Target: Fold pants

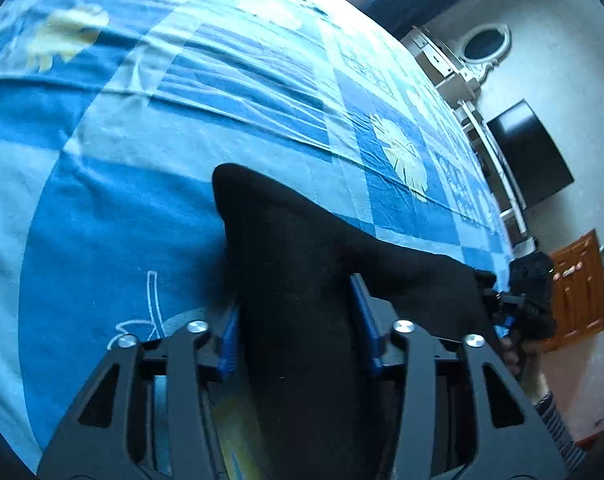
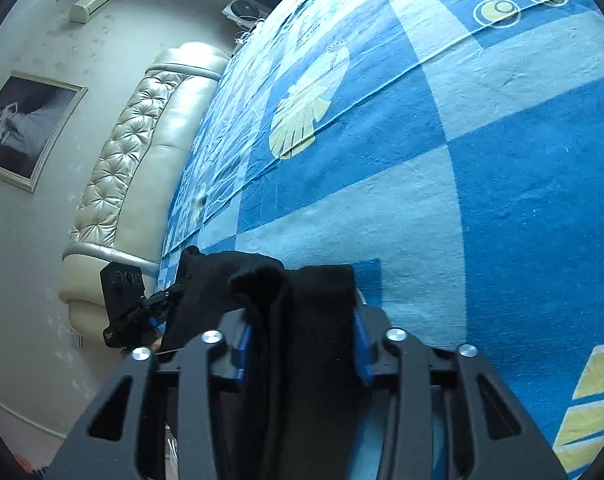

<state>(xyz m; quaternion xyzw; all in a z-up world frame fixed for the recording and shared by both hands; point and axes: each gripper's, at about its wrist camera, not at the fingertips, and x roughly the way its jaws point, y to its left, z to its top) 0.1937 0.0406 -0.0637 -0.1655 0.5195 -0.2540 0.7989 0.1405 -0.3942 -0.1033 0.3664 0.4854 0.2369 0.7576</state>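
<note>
Item: black pants [image 1: 302, 272] — held above the bed [image 1: 122, 200], near its edge, stretched between two grippers.

Left hand-held gripper [image 1: 298, 332]: blue pads clamped on a bunch of the dark cloth.

Right hand-held gripper [image 2: 302, 332]: likewise clamped on a thick bundle of the pants; headboard [image 2: 142, 160] lies beyond the bed, off to the side.

Progress, judged: both ends gathered and lifted — no flat, finished fold on the bed yet. Laying down and squaring appear to remain.
</note>
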